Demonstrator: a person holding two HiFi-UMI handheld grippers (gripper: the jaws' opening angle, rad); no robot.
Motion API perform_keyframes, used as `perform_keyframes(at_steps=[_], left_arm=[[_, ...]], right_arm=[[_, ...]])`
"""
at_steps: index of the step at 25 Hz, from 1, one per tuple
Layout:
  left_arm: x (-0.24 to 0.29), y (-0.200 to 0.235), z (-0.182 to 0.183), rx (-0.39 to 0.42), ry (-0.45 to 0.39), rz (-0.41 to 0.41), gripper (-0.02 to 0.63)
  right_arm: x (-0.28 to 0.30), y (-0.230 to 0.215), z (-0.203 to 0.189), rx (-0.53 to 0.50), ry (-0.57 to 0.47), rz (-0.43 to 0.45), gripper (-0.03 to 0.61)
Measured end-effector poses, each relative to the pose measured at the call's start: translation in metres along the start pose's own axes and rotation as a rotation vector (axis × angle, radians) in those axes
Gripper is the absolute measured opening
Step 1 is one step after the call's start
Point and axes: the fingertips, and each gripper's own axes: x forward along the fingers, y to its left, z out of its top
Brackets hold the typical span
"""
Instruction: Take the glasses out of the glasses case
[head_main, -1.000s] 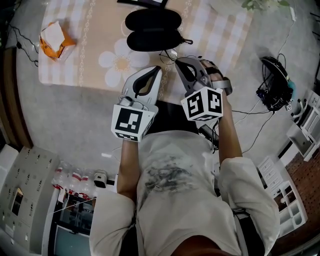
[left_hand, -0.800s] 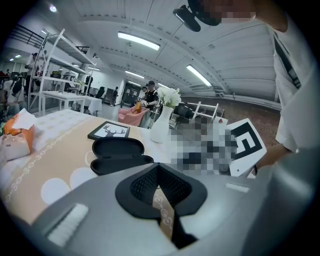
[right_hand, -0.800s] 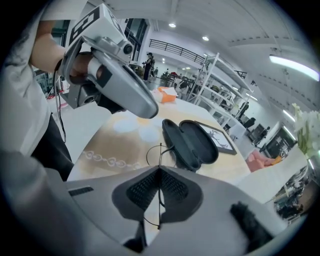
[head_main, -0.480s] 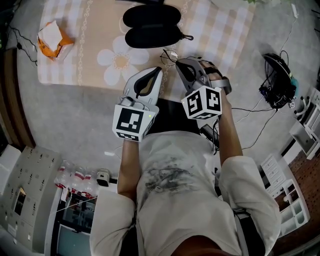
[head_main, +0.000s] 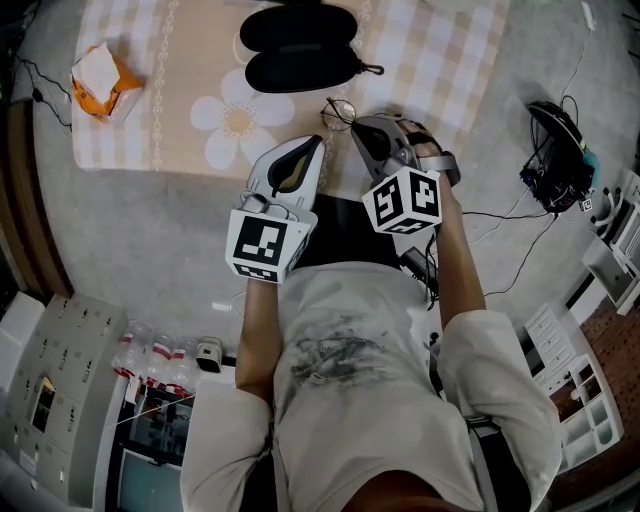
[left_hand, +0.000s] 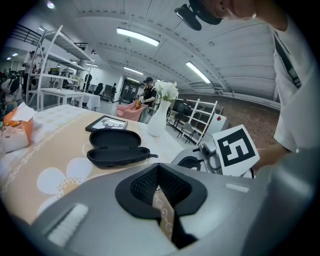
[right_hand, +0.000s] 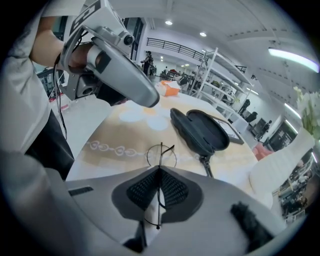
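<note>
Clamped shut in right gripper (right_hand: 159, 171) jaws: glasses (right_hand: 161, 154), thin wire frame edge-on between the pads, one lens poking out ahead. Out of the case (head_main: 295, 45) already, over the counter (head_main: 150, 110) near its front edge; case open, empty, just behind. Left gripper (left_hand: 159, 169) jaws closed on nothing, alongside. Judged light, springy, easily bent, lenses fragile and slippery; best taken at bridge or hinge, gentle squeeze, no twisting.
</note>
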Motion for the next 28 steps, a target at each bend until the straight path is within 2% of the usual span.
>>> perform_keyframes(at_steps=[7,13,16,22,28], left_arm=[[-0.001,-0.003,-0.001,0.008,0.0,-0.004,0.009],[-0.003,-0.006,0.001,0.016,-0.005,-0.007,0.009],[-0.006,-0.006,0.004,0.023,-0.013,-0.006,0.009],[-0.013,-0.009,0.018,0.029,-0.051,-0.005,0.009],[-0.024,-0.012,0.042,0.051,-0.102,0.002,0.009]], right_arm=[[0.0,0.002,-0.001,0.013,-0.005,-0.001,0.02],[-0.002,0.005,-0.001,0.019,-0.001,0.005,0.098],[-0.006,0.004,0.002,0.025,-0.009,0.0,0.109],[-0.031,-0.008,0.015,0.081,-0.064,-0.052,0.107],[-0.071,-0.029,0.036,0.165,-0.166,-0.143,0.02]])
